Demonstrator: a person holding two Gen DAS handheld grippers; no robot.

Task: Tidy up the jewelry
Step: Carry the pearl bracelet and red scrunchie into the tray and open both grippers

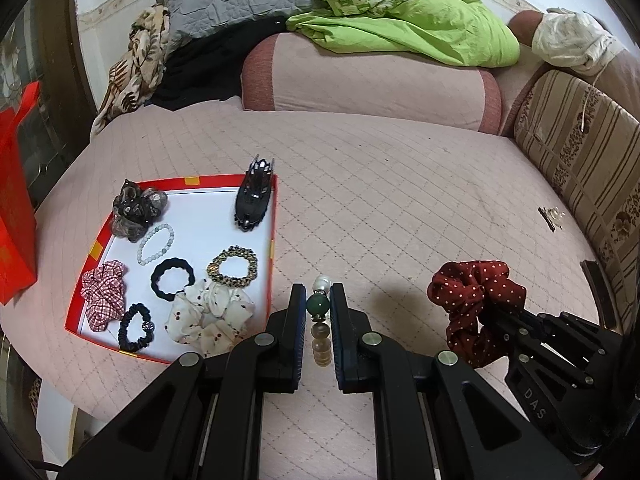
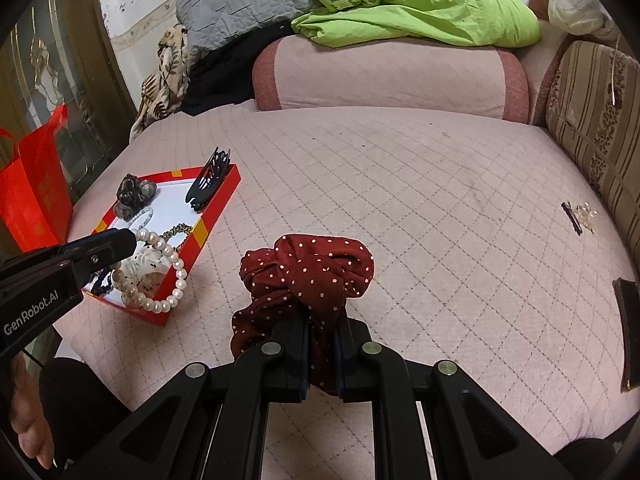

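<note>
A red box with a white inside [image 1: 272, 256] lies on the pink bed at the left; it also shows in the right wrist view [image 2: 208, 228]. It holds several scrunchies, hair ties, a white bead bracelet [image 1: 156, 244] and a black claw clip [image 1: 256, 196]. My left gripper [image 1: 319, 304] is shut on a bead bracelet [image 1: 319, 304] with a green bead; in the right wrist view its pearls [image 2: 176, 276] hang over the box's near corner. My right gripper [image 2: 322, 344] is shut on a dark red dotted scrunchie [image 2: 308, 268], held above the bed right of the box, also visible in the left wrist view [image 1: 476, 296].
A small clear hair clip [image 2: 580, 212] lies on the bed at the far right. A dark flat object [image 2: 632, 328] lies at the right edge. A pink bolster [image 1: 368, 84], a green blanket and a striped cushion [image 1: 588, 152] ring the bed. A red bag [image 1: 16, 208] stands left.
</note>
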